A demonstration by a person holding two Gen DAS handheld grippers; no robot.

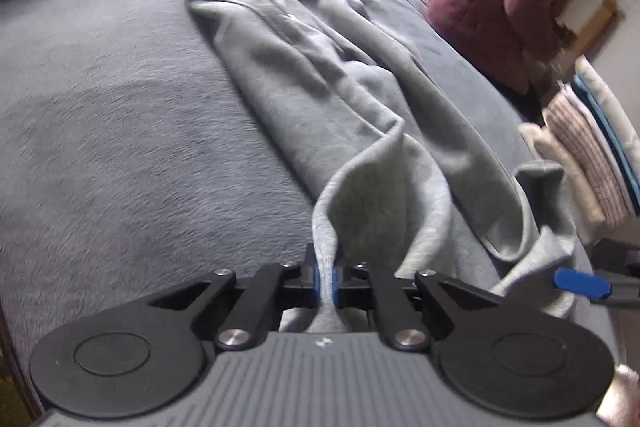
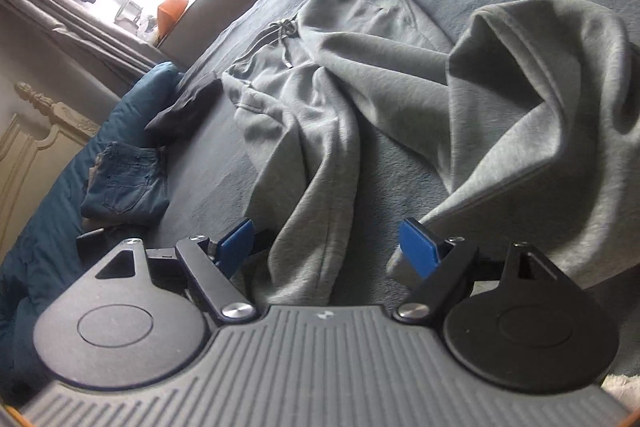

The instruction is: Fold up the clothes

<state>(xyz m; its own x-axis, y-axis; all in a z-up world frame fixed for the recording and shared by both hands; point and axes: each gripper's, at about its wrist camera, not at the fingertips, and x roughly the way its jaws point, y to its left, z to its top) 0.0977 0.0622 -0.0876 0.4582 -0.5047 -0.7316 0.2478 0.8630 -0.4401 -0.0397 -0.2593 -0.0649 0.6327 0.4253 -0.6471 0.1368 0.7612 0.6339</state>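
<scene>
One pair of grey sweatpants (image 1: pixel 320 67) sprawls rumpled across the bed (image 1: pixel 100 107). Left gripper (image 1: pixel 326 277) is clamped on a leg hem; right gripper (image 2: pixel 332 247) gapes over the other leg, empty. Next, I'd say: pinch that hem, then pull both straight.

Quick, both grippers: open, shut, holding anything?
Left gripper: shut on the grey sweatpants.
Right gripper: open, holding nothing.

left tongs (image 1: pixel 326 277) clamped, right tongs (image 2: pixel 330 247) agape
</scene>
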